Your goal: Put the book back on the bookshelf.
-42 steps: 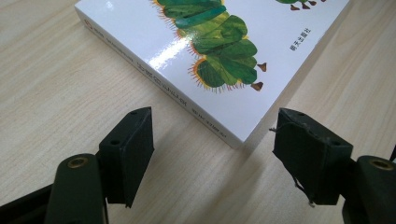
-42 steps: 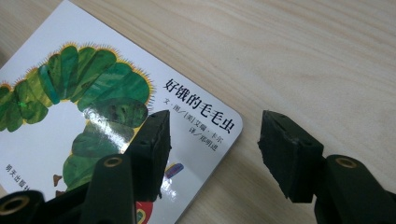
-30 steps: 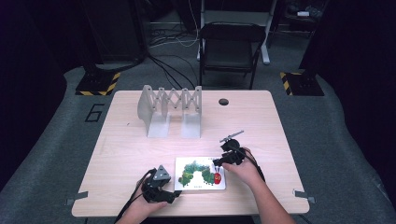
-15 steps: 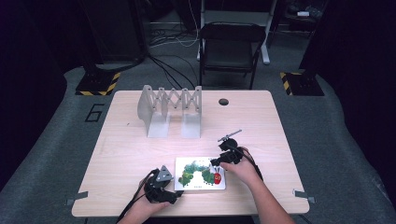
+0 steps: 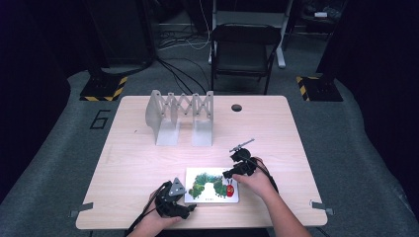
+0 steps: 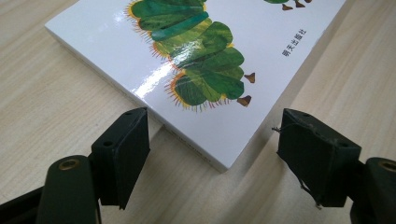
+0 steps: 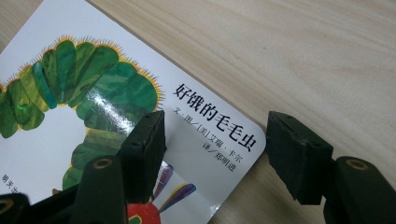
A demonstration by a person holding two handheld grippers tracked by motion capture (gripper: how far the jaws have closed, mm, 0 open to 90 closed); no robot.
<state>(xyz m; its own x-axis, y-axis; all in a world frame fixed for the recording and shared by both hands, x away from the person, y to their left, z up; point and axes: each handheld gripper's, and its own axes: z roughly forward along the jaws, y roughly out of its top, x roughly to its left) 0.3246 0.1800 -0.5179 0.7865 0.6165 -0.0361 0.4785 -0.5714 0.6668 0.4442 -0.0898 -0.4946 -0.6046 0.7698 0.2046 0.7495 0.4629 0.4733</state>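
Observation:
A white picture book (image 5: 212, 185) with a green caterpillar on its cover lies flat near the table's front edge. My left gripper (image 5: 189, 207) is at the book's near left corner. In the left gripper view the gripper (image 6: 213, 120) is open, and the corner of the book (image 6: 196, 60) sits between its jaws, untouched. My right gripper (image 5: 228, 174) is at the book's far right corner. In the right gripper view the gripper (image 7: 215, 119) is open and has just been opening. One jaw hovers over the book's cover (image 7: 93, 93), the other over bare wood past the rounded corner.
A grey accordion-style rack (image 5: 180, 116) stands on the wooden table (image 5: 148, 158) at the back left. A small dark hole (image 5: 236, 107) is near the back edge. A black chair (image 5: 242, 49) stands behind the table.

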